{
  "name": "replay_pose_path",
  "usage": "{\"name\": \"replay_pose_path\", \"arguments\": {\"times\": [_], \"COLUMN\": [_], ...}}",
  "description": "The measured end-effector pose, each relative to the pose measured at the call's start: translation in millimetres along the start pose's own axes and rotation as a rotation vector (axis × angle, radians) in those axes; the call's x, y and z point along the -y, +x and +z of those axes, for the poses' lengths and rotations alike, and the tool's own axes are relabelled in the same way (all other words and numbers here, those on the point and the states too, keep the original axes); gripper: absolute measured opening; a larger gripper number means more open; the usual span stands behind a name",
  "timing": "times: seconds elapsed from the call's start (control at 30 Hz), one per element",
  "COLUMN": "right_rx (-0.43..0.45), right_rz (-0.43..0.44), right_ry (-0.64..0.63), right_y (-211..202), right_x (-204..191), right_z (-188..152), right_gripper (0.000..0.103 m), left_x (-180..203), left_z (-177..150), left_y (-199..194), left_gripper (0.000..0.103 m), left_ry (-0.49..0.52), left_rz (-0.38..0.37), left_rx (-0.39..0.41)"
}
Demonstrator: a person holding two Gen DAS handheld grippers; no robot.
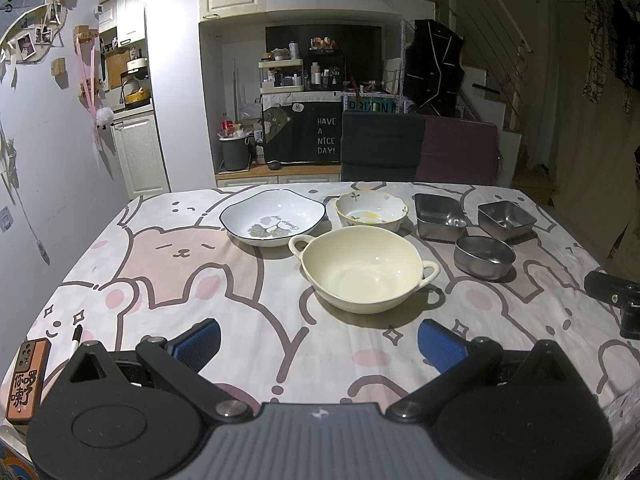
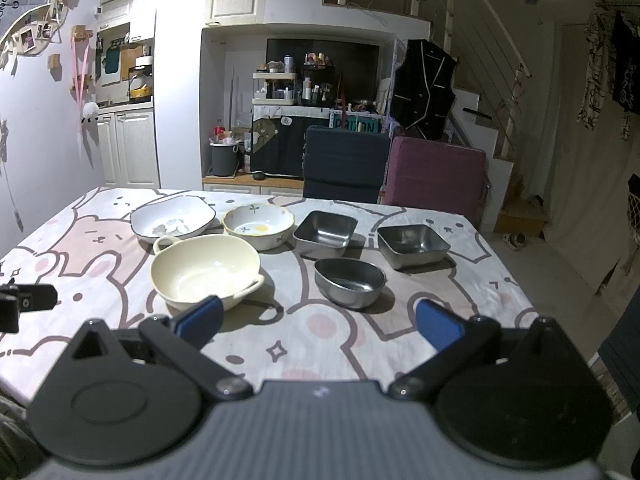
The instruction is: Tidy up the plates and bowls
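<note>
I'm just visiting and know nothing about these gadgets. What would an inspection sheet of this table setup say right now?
Surface: table under a cartoon bear cloth.
Job's things: white leaf-print plate, flowered bowl, cream two-handled bowl, two square steel dishes, round steel bowl; all separate, none stacked, all look empty.
Clutter: black marker pen and orange tag near the left edge.
Grippers: left gripper open, holding nothing; right gripper open, holding nothing.
Cables: nothing seen.
Surroundings: two chairs behind the table, kitchen cabinets, stairs.
</note>
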State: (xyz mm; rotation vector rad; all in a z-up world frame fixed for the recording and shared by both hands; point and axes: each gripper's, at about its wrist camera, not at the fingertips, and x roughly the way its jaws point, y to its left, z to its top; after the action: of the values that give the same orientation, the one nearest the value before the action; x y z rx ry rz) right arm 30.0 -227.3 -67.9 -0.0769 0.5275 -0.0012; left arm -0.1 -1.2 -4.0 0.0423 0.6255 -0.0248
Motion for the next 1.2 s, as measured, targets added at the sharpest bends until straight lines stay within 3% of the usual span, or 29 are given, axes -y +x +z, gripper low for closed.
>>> {"name": "replay_pose_path", "arguments": {"times": [1.2], "right_rx": [0.002], "right_rz": [0.001], "right_ry": [0.002], "right_y": [0.2], "right_x": [-0.4], "right_z": [-0.1], "right_gripper": [0.103], "left_x": [2.7], "left_z": [1.8], "left_y": [-0.5], "left_gripper": [0.103], "left_ry": [-0.002], "left_rz": [-0.002], "left_rx": [0.000]}}
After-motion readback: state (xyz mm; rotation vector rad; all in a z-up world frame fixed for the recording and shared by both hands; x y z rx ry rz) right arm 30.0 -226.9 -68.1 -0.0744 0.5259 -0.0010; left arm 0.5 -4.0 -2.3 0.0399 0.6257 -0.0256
